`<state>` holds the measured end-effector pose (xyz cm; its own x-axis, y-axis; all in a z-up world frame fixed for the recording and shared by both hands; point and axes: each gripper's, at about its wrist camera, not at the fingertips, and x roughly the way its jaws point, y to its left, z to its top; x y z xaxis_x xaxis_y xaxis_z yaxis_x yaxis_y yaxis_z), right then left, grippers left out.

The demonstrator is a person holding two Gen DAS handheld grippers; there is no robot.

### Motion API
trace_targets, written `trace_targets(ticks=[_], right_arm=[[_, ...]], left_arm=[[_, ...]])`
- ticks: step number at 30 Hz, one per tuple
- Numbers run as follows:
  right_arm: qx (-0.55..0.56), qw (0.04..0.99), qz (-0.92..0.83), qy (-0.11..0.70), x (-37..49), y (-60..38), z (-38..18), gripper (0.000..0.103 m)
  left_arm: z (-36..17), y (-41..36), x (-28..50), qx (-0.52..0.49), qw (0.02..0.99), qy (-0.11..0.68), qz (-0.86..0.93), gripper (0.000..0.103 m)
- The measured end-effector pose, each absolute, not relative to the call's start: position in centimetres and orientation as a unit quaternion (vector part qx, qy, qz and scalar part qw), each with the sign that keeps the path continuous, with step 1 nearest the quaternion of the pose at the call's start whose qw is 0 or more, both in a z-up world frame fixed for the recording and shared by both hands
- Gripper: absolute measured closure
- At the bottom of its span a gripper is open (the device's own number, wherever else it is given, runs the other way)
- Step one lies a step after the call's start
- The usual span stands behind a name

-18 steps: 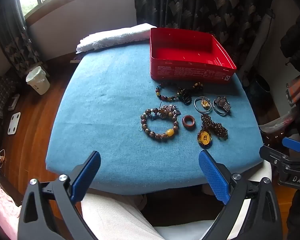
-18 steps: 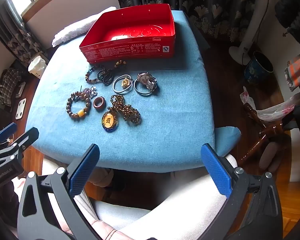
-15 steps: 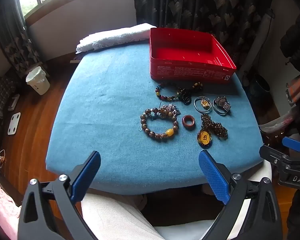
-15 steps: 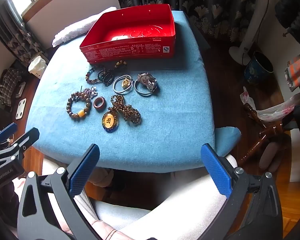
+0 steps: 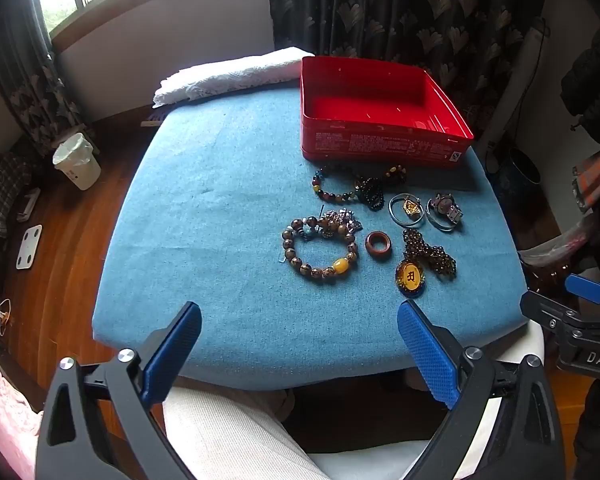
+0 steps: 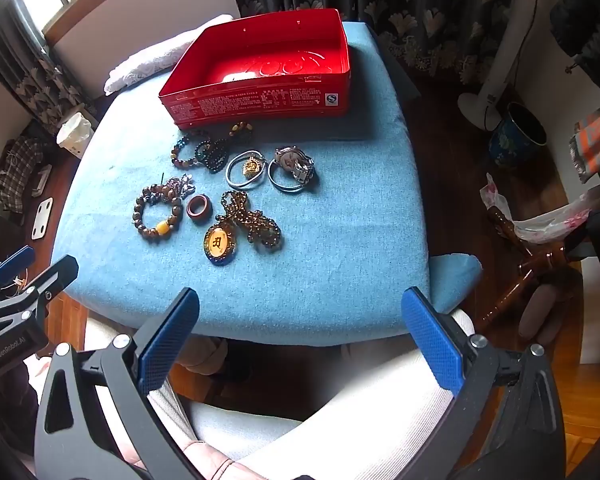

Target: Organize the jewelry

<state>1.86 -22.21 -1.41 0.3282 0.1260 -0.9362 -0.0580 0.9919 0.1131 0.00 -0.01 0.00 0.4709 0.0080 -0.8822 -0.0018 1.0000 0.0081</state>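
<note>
nothing is sorted yet, as far as the pictures show. the red tin (image 5: 380, 120) sits at about 1 o'clock on the blue-covered table (image 5: 204, 216) and looks bare inside, while all the jewelry lies loose on the cloth in front of it.

from the right wrist view, the pieces cluster at 11 o'clock: a multicolour bead bracelet (image 6: 188, 148) tangled with a dark beaded piece (image 6: 212, 154) just under the tin's front wall, a thin bangle with a small gold charm inside it (image 6: 246, 169), and a wristwatch (image 6: 296, 164) resting on a second bangle. nearer lie a brown bead bracelet with one amber bead (image 6: 158, 214), a small silvery charm cluster (image 6: 179, 187) touching its far side, a reddish-brown ring (image 6: 199, 209), and an oval yellow pendant (image 6: 219, 245) on a heaped brown bead necklace (image 6: 256, 220).

the left tool (image 5: 300, 344) is spread wide and holds nothing, hanging at the table's near edge around 6 o'clock. the right tool (image 6: 300, 332) is likewise spread and empty, off the near edge. every piece is left to move, by my reading into the tin.
</note>
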Motion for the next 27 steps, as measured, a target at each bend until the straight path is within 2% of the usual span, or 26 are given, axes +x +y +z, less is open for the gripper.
trace_targets(ticks=[27], right_arm=[[0.032, 0.816, 0.058, 0.575, 1.8, -22.18, -1.4, 0.005]], left_arm=[[0.04, 0.29, 0.15, 0.003, 0.858, 0.513, 0.003, 0.007]])
